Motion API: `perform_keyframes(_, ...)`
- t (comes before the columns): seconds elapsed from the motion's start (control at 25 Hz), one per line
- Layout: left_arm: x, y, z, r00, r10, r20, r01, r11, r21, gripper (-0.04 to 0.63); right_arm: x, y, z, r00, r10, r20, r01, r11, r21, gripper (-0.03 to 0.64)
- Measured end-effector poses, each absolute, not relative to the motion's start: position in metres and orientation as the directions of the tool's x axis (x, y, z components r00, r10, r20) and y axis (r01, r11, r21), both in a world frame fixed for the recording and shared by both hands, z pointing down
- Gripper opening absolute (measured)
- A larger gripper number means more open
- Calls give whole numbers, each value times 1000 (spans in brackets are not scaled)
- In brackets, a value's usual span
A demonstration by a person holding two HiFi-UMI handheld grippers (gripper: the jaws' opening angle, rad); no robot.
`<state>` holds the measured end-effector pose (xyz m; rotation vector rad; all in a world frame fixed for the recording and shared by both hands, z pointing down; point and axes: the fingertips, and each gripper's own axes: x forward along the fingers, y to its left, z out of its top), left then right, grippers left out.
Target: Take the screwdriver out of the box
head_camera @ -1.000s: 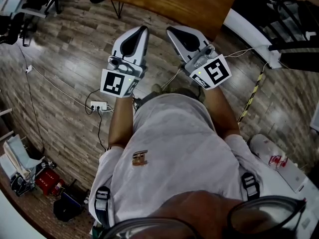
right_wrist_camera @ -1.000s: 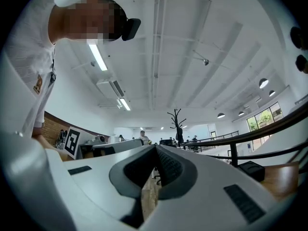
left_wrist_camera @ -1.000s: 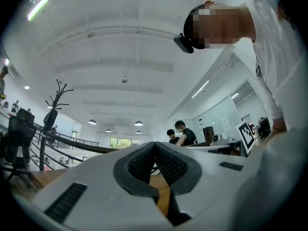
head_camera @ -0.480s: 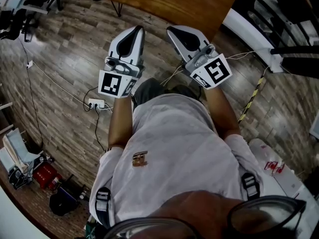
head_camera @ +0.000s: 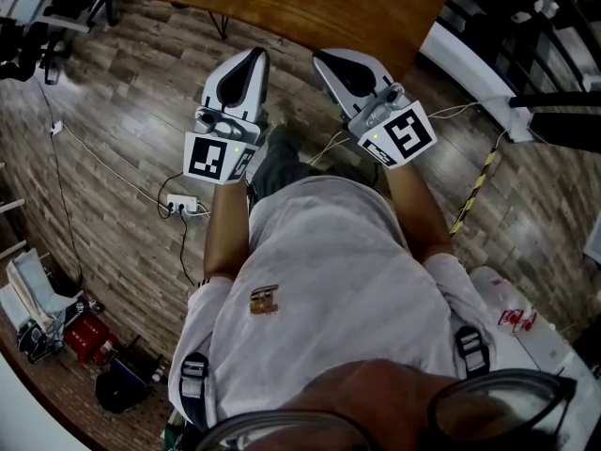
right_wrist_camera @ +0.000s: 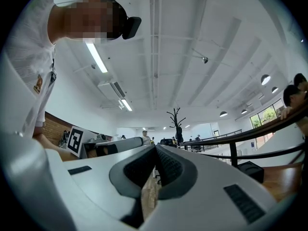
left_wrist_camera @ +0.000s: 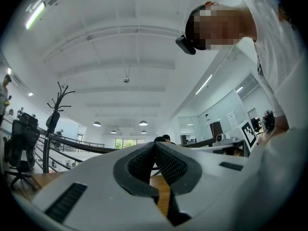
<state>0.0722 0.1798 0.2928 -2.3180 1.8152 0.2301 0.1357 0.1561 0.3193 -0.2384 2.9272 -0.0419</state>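
Still shut and empty, left hand-held gripper (head_camera: 254,54), right hand-held gripper (head_camera: 325,57), leg (head_camera: 277,158) stepped forward.

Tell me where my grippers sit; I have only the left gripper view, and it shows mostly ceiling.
Observer: In the head view, the left gripper and right gripper are held side by side in front of the person, over a wooden floor.
Operator: Check the right jaws.
Observer: The right gripper view shows them together, with nothing between them.
Operator: Find the box.
Observer: No box or screwdriver shows in any view. The head view shows only the edge of a wooden table ahead of the tips.
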Motion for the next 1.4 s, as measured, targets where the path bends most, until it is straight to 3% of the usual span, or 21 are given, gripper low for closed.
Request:
perform_keyframes(0.8, -90, 10, 306, 300, -932, -205, -954, -297, -47, 18, -20, -5, 328, -962, -232, -142, -228, 973, -45, 32)
perform_keyframes(1.4, -229, -115, 317, 444, -885, -143, -896, -435, -86, 18, -160, -115, 326, -932, -348, -101, -346, 938, -37, 32)
